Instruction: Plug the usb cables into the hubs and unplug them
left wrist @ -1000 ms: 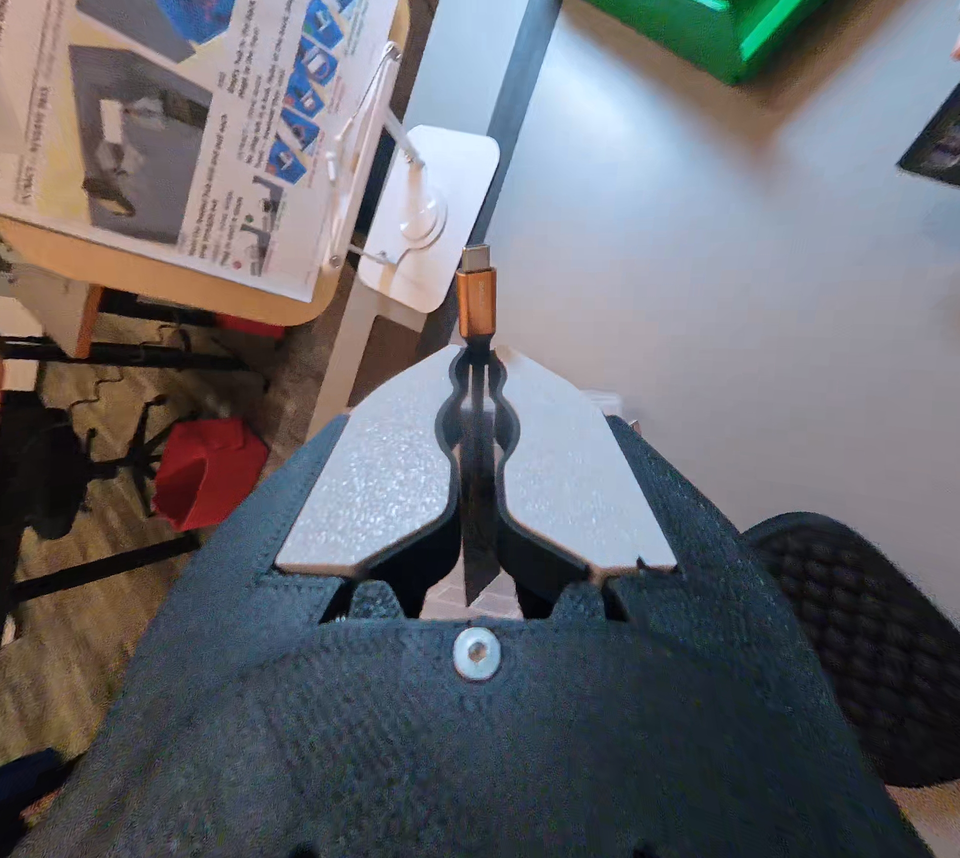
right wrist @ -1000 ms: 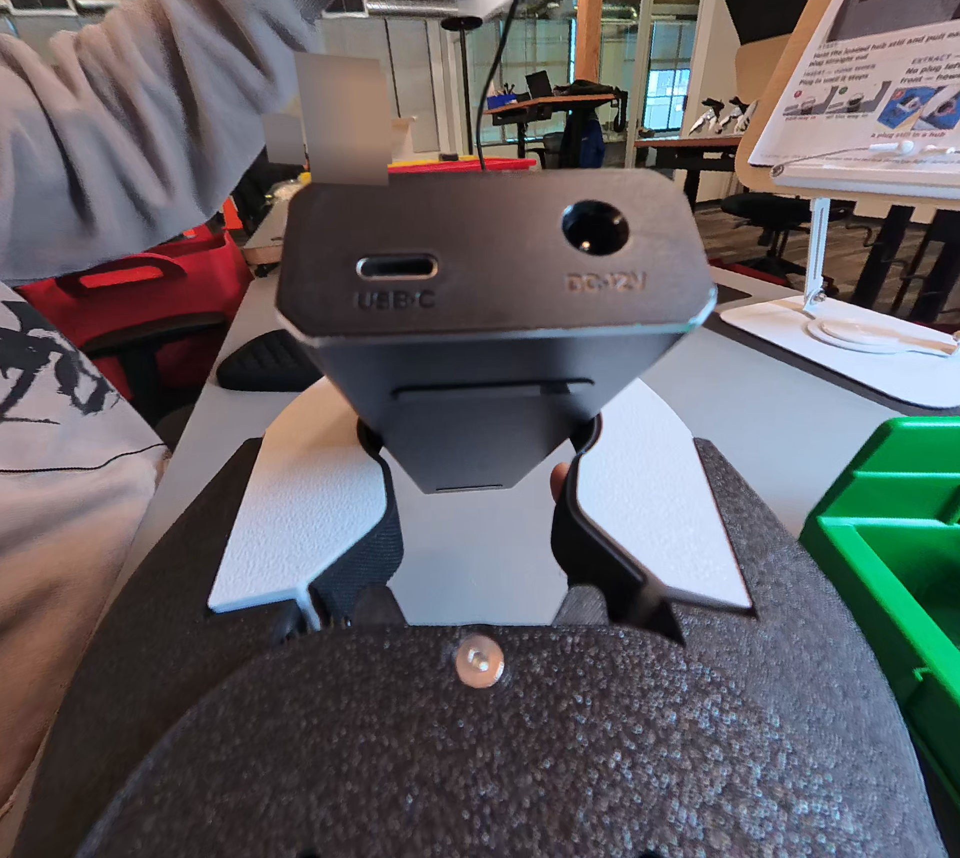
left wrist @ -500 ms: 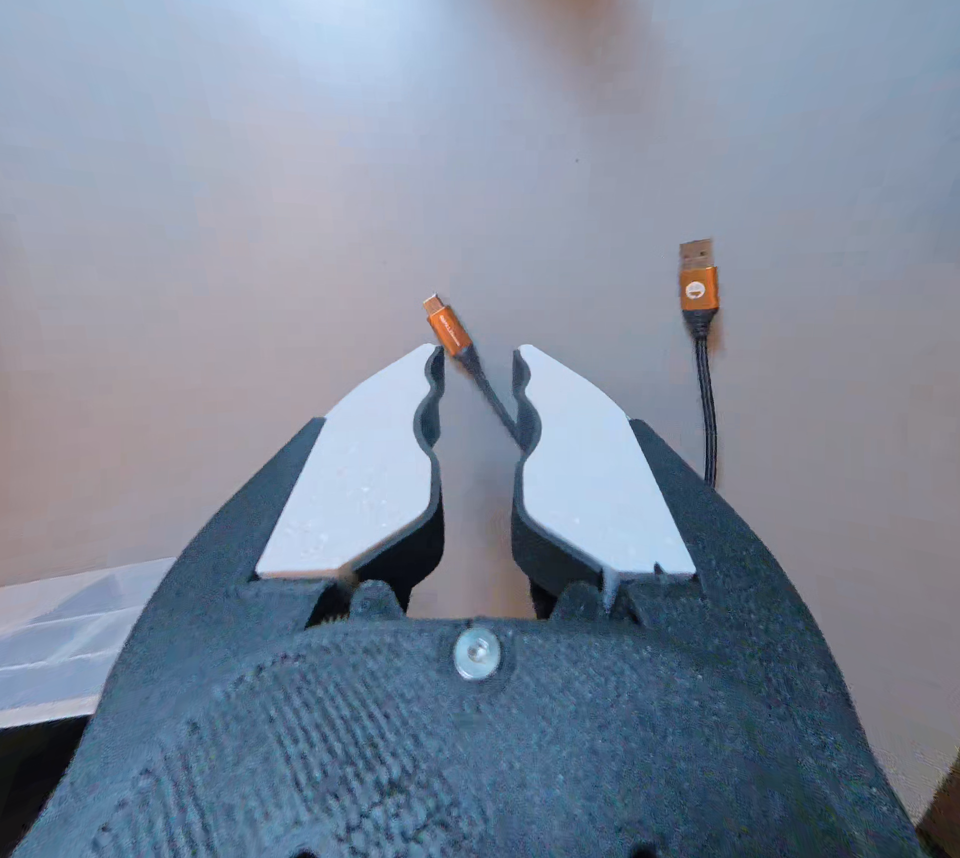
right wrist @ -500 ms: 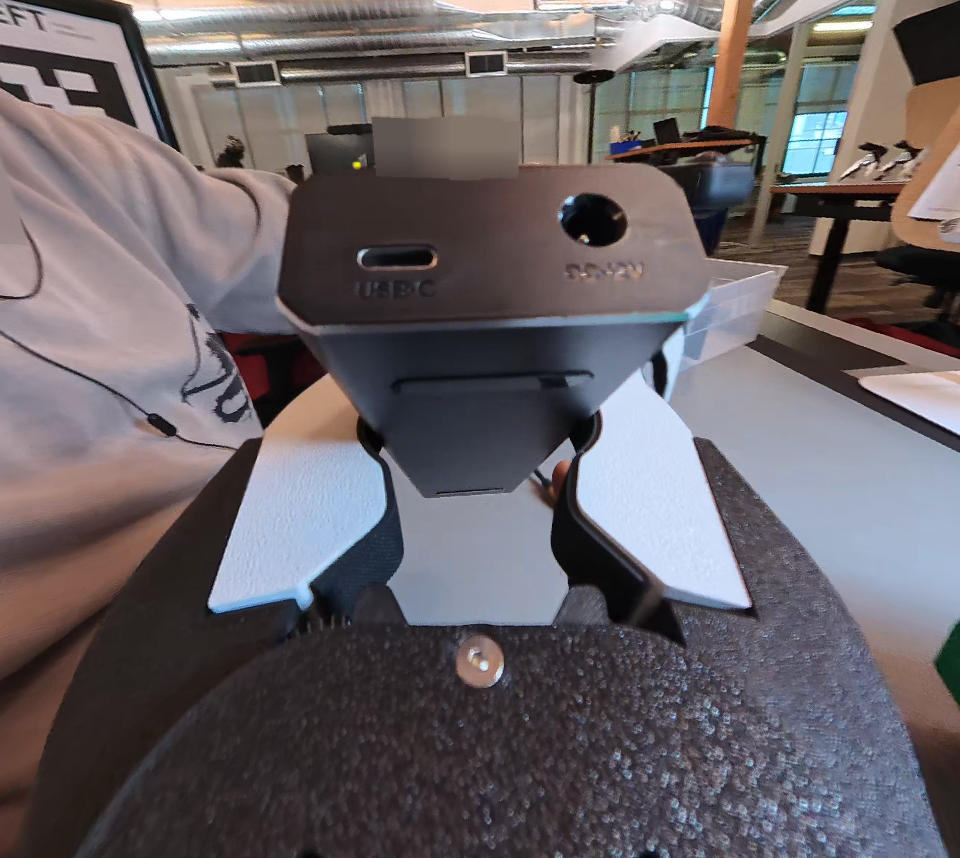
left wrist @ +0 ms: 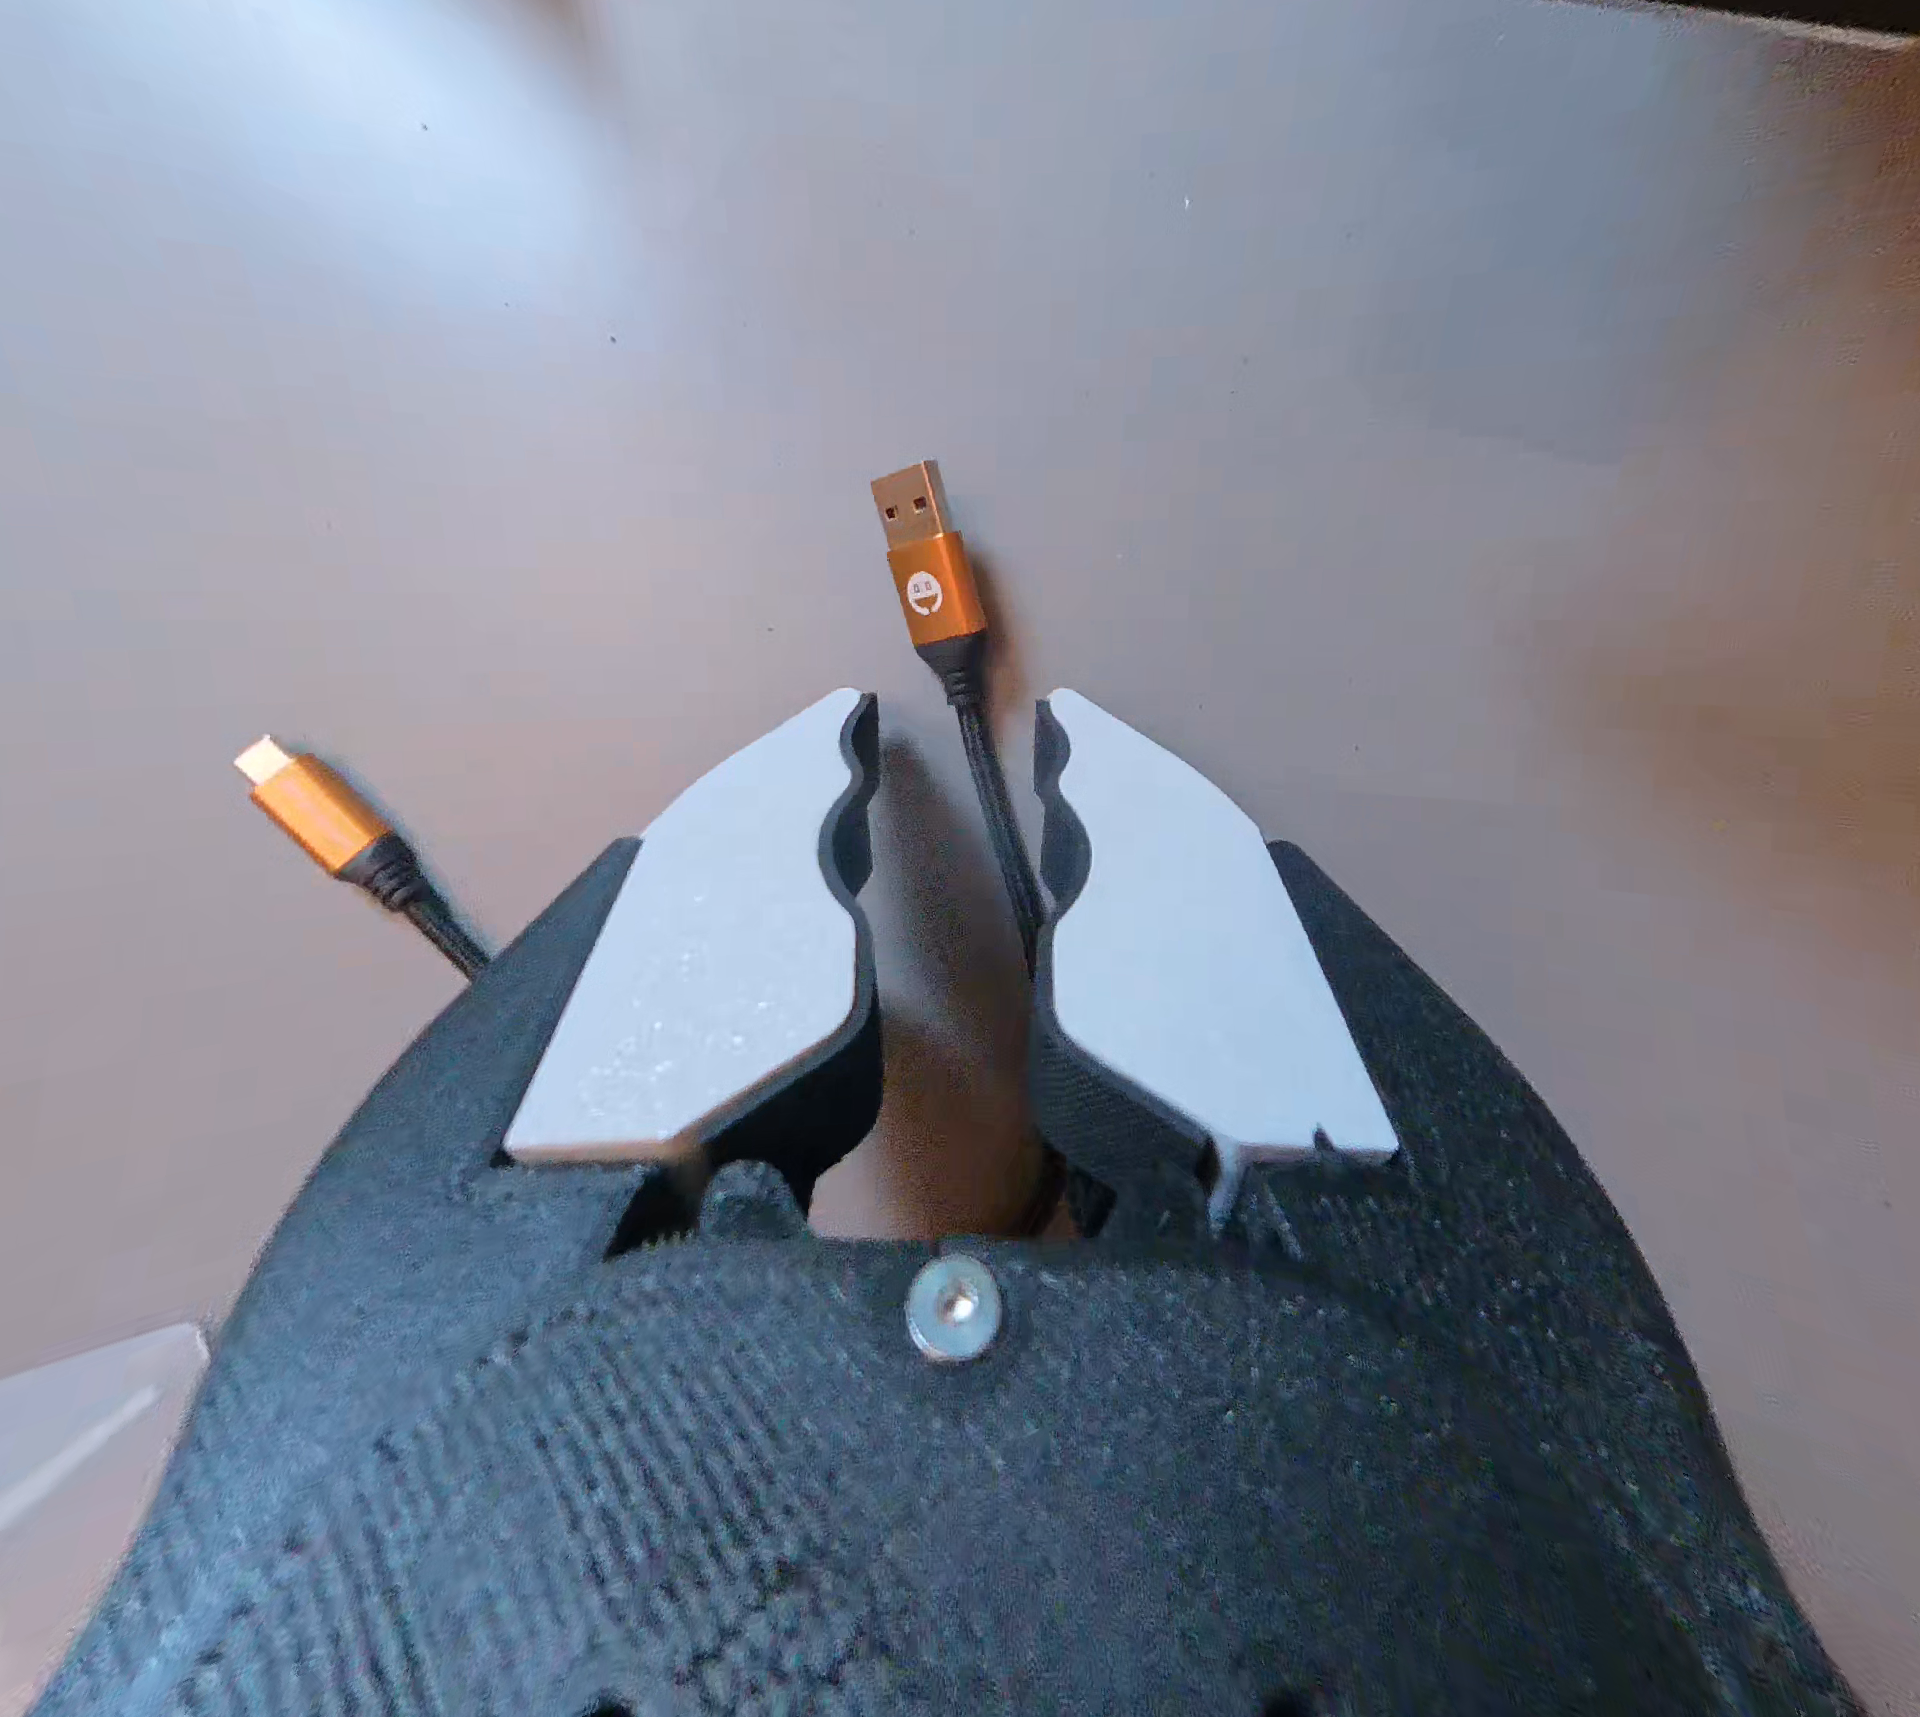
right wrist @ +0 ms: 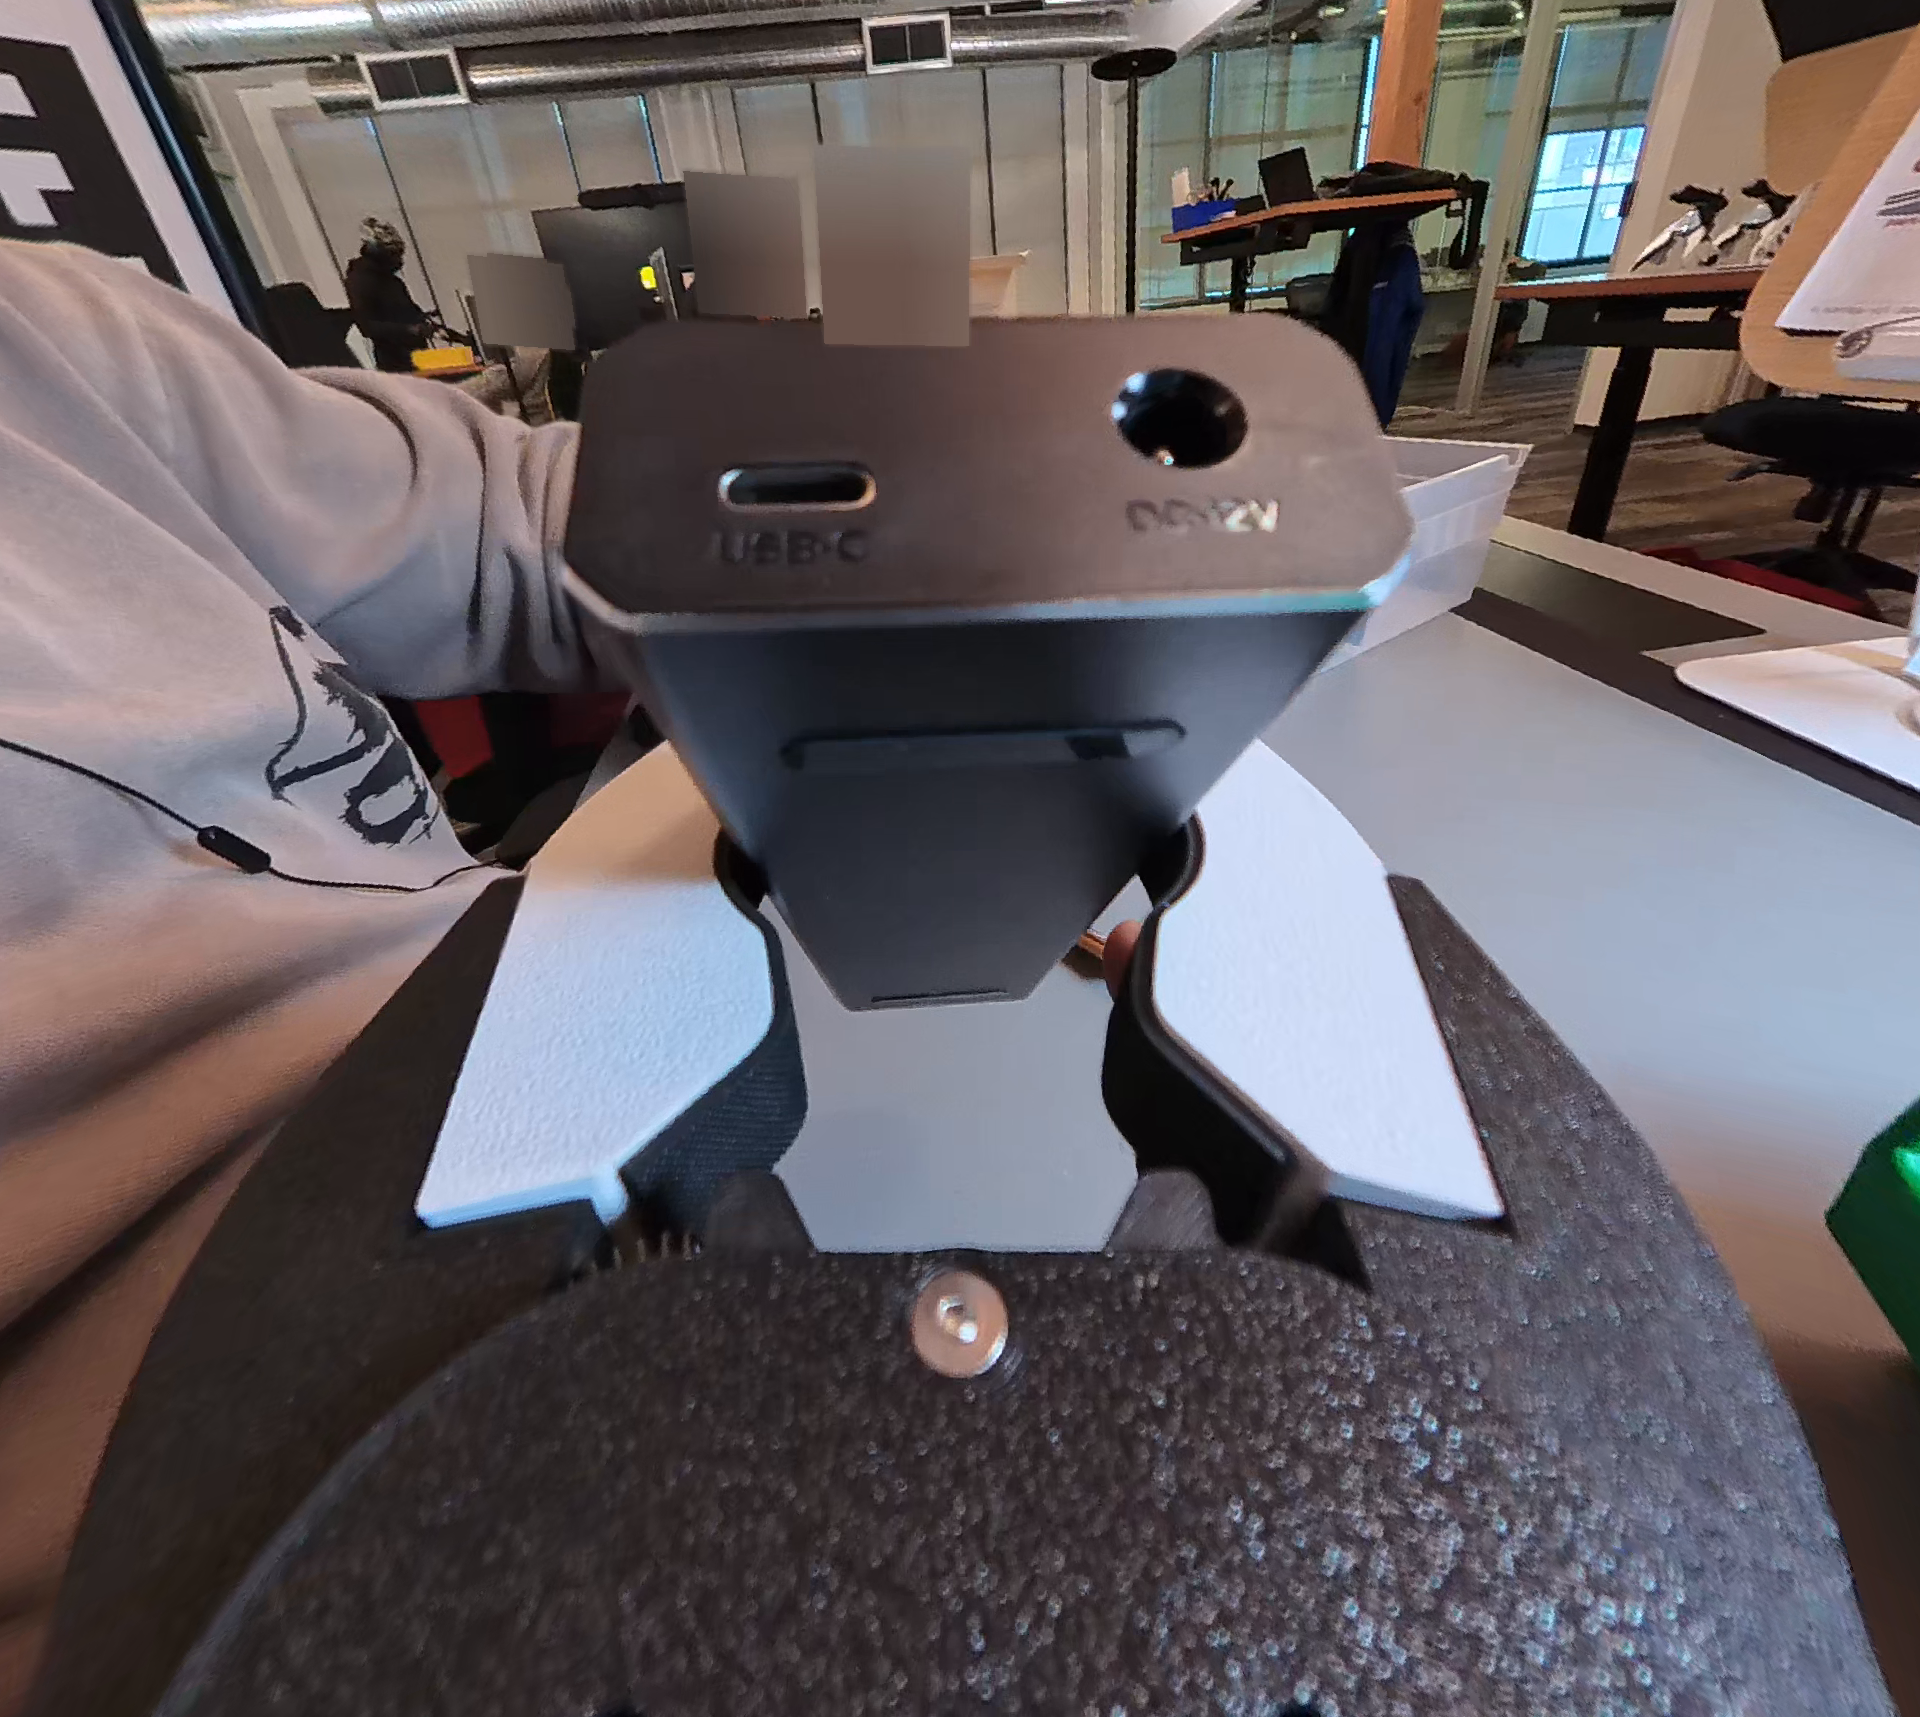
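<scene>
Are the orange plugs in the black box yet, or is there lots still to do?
Not yet. The right gripper already grips the dark metal hub, whose slim oval port is empty. The left gripper is open around the braided cable behind the wide orange plug, which lies loose on the grey table. The small orange plug also lies loose. All plugging and unplugging looks left.

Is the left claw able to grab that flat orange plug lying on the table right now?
Probably yes: the left claw is open, the flat orange plug lies just beyond its tips, its cable runs between the fingers, and nothing blocks it.
</scene>
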Demonstrator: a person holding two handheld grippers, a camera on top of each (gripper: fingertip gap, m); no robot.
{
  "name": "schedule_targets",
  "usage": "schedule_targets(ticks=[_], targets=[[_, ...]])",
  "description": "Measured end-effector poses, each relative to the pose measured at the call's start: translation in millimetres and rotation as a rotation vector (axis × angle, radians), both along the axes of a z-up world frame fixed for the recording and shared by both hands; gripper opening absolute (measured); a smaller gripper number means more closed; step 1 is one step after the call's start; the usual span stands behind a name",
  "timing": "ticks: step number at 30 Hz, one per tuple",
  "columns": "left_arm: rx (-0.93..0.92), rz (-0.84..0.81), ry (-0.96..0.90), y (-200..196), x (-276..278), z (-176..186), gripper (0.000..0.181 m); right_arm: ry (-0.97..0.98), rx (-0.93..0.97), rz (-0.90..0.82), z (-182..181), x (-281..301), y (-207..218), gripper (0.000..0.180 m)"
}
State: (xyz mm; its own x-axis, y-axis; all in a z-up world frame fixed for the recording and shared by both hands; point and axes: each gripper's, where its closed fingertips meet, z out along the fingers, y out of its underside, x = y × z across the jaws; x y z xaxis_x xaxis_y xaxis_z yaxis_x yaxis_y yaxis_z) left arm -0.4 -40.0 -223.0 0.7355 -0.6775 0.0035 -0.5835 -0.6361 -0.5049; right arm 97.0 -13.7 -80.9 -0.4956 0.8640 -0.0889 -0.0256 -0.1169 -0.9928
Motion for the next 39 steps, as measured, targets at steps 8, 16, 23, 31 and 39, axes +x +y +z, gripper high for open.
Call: schedule_targets(ticks=[8,16,23,31,39], targets=[[0.198,-0.159,-0.110,8.8,24.5,8.4,0.013,0.000,0.012,-0.013,-0.3,0.1,1.4,0.071],[0.478,-0.251,-0.312,-10.7,43.6,62.3,0.013,-0.008,0.011,-0.018,-3.2,-1.6,2.0,0.072],[0.561,-0.323,-0.375,-36.0,58.5,112.7,0.012,-0.003,-0.008,0.017,-1.5,0.5,-3.7,0.071],[0.583,-0.399,-0.537,-80.6,44.0,231.1,0.012,0.009,-0.013,0.043,2.4,2.3,-10.1,0.071],[0.139,0.124,-0.229,36.5,-62.0,52.6,0.006,0.029,-0.033,0.005,7.8,3.9,-0.3,0.071]])
